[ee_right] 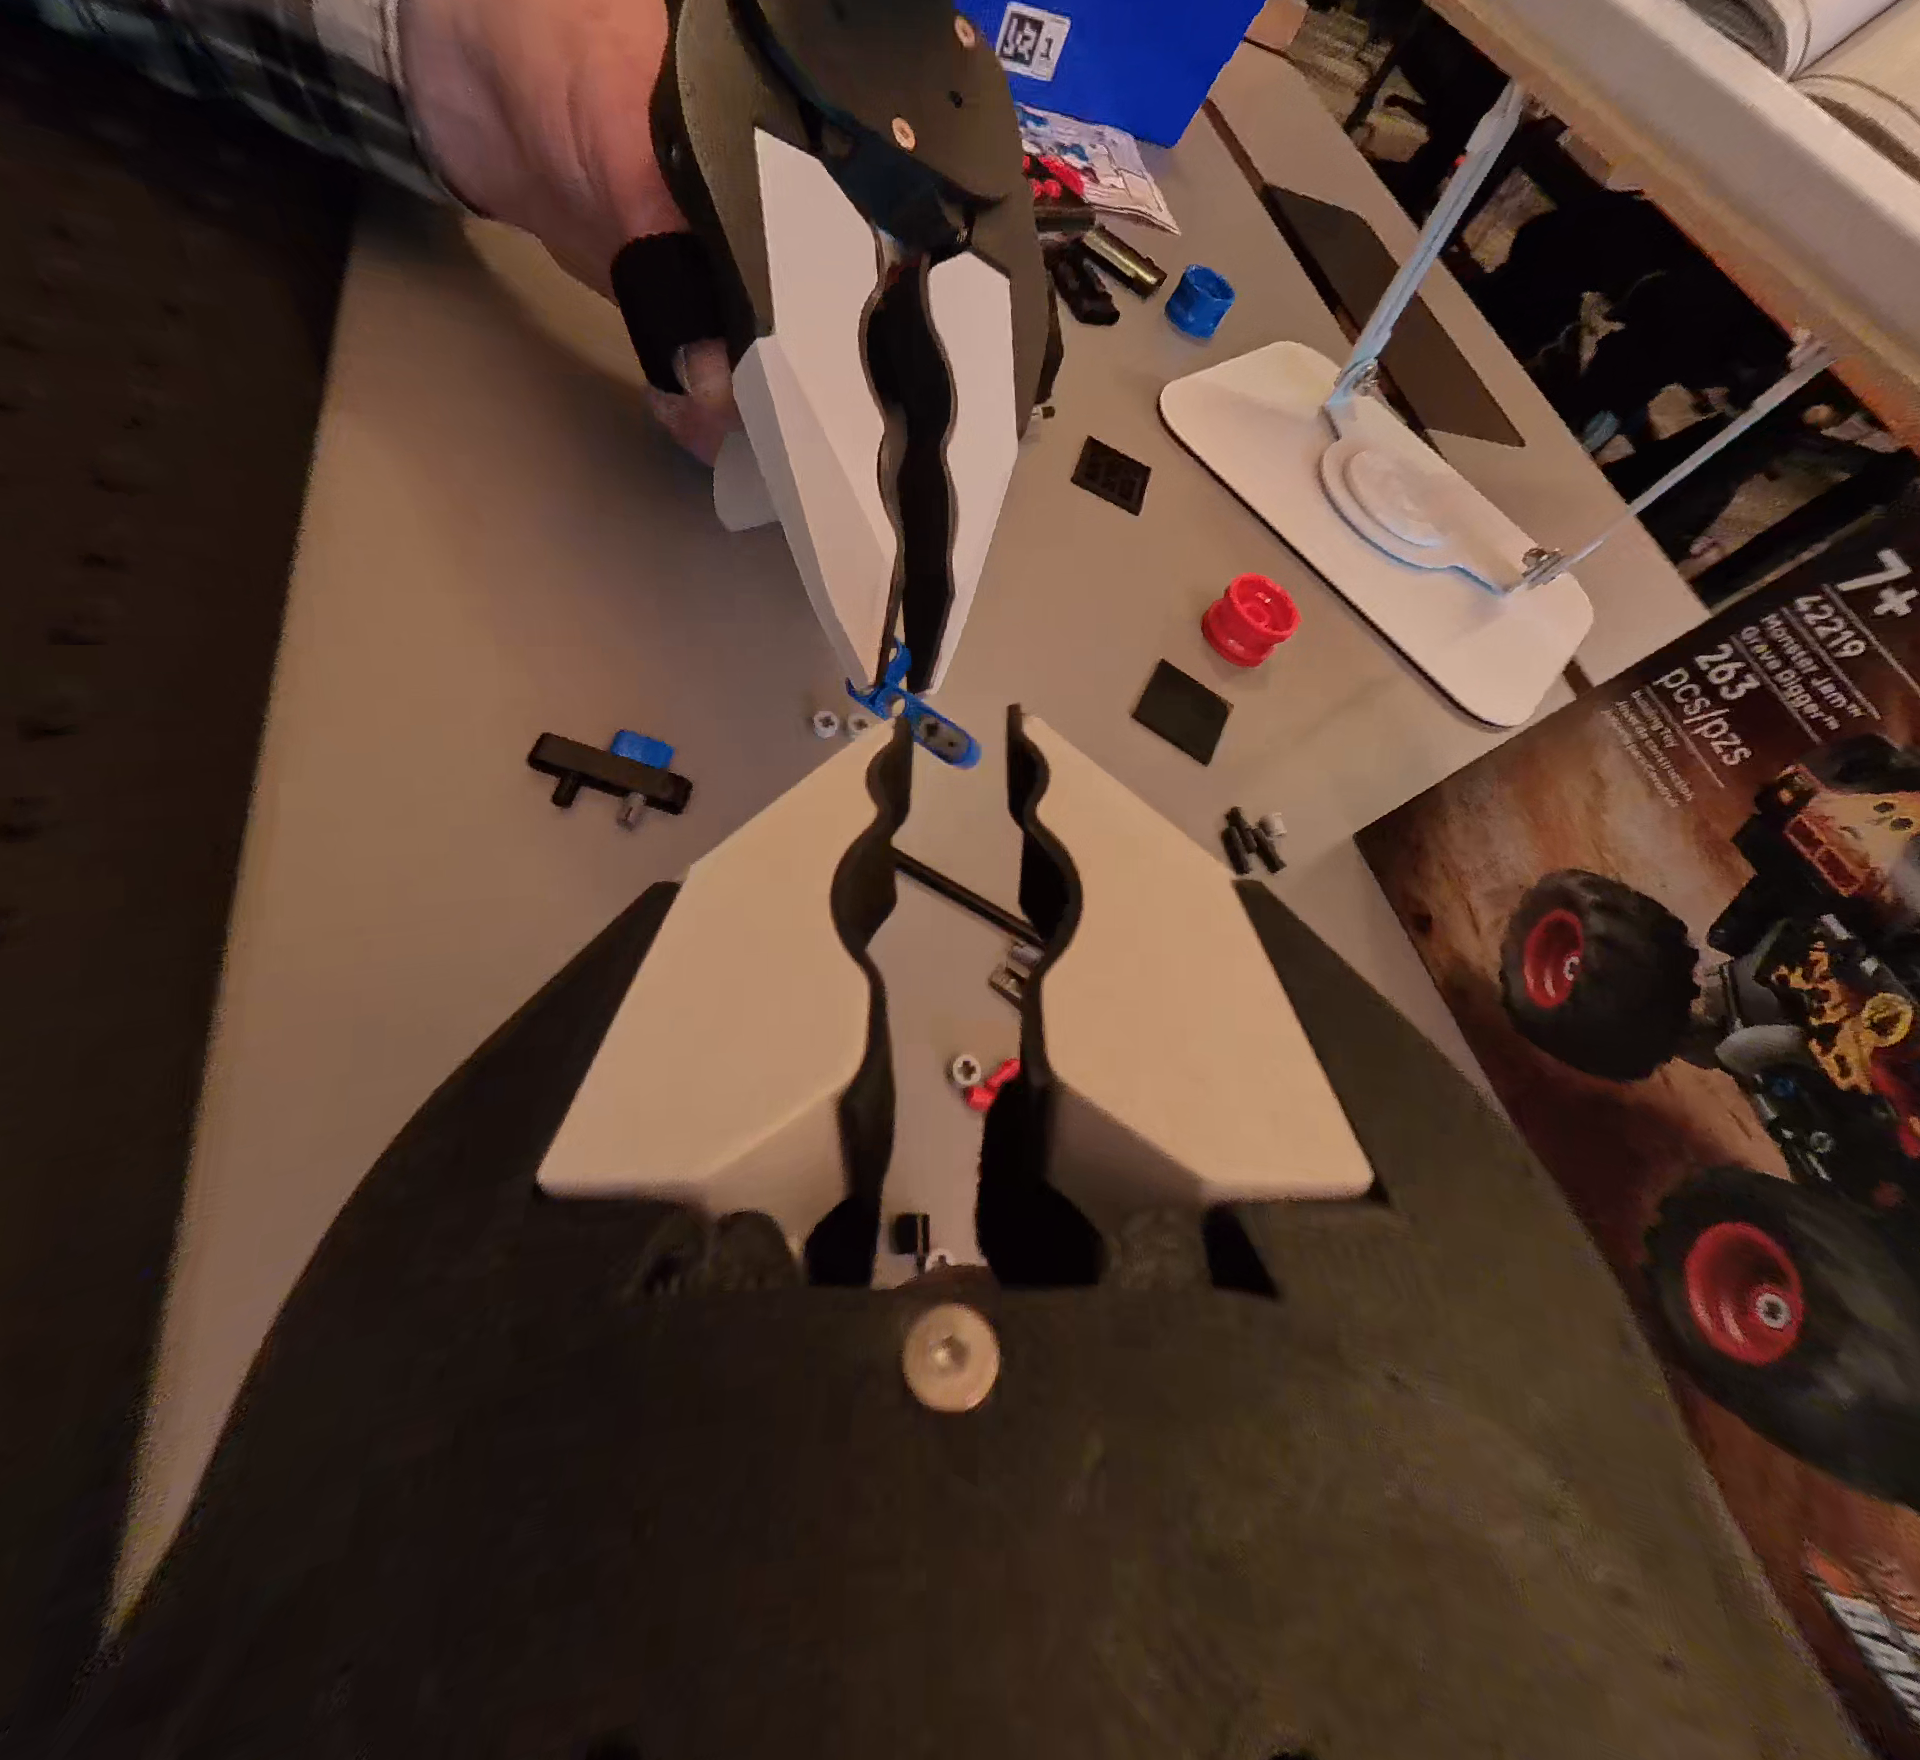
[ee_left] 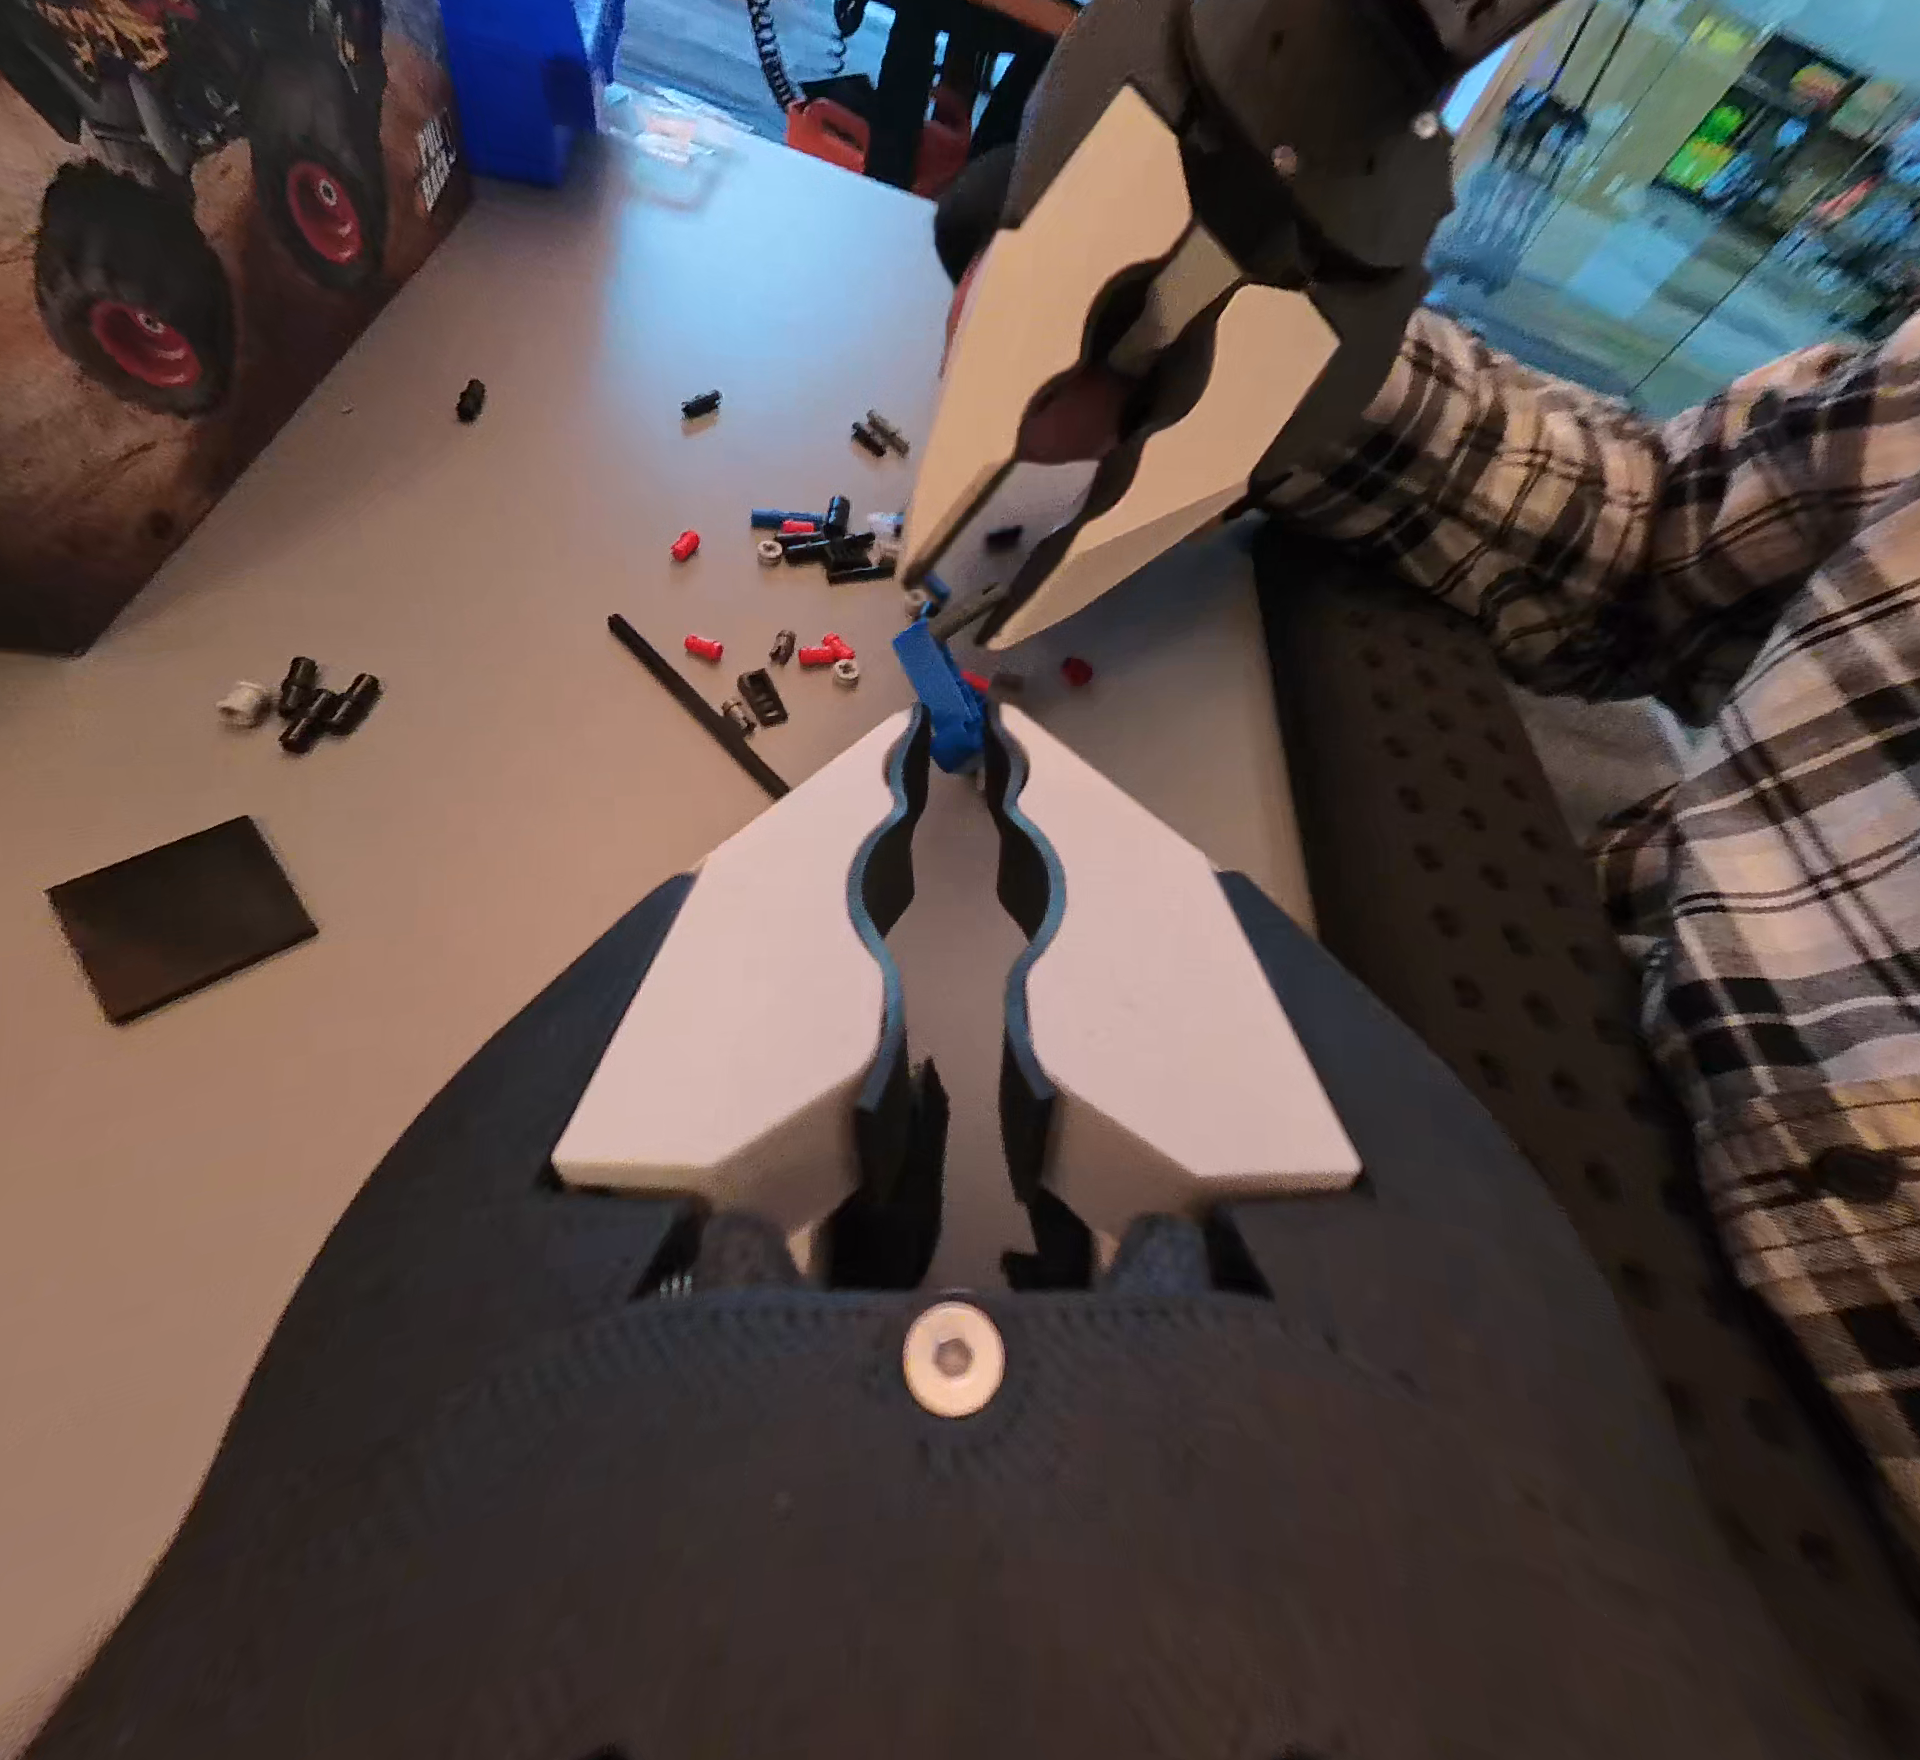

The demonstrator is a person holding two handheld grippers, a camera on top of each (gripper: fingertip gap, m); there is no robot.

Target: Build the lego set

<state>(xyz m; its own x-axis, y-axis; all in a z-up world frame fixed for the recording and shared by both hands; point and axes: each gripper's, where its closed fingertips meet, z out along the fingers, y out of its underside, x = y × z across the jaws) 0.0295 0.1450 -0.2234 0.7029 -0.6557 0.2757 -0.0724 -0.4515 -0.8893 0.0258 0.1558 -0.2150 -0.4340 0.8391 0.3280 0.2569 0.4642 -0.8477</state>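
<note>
My left gripper (ee_left: 954,723) is clenched on the blue lego piece (ee_left: 943,687), held above the grey table (ee_left: 540,422). My right gripper (ee_right: 956,734) is released, jaws apart, its tips just beside that piece. Loose pins (ee_left: 821,547) lie scattered beyond; the set's box (ee_left: 177,183) stands far left.

Left hand-held gripper (ee_left: 951,723) is clamped on a blue lego piece (ee_left: 940,687) at frame centre. Right hand-held gripper (ee_left: 961,609) enters from 1 o'clock, jaws slightly parted, tips meeting the piece's upper end. Loose black, red and blue pins (ee_left: 821,547) lie on the bench (ee_left: 499,505) toward 11 o'clock; black axle (ee_left: 696,702) at 10; black flat tile (ee_left: 182,915) at 9; set box (ee_left: 187,183) at 10.
</note>
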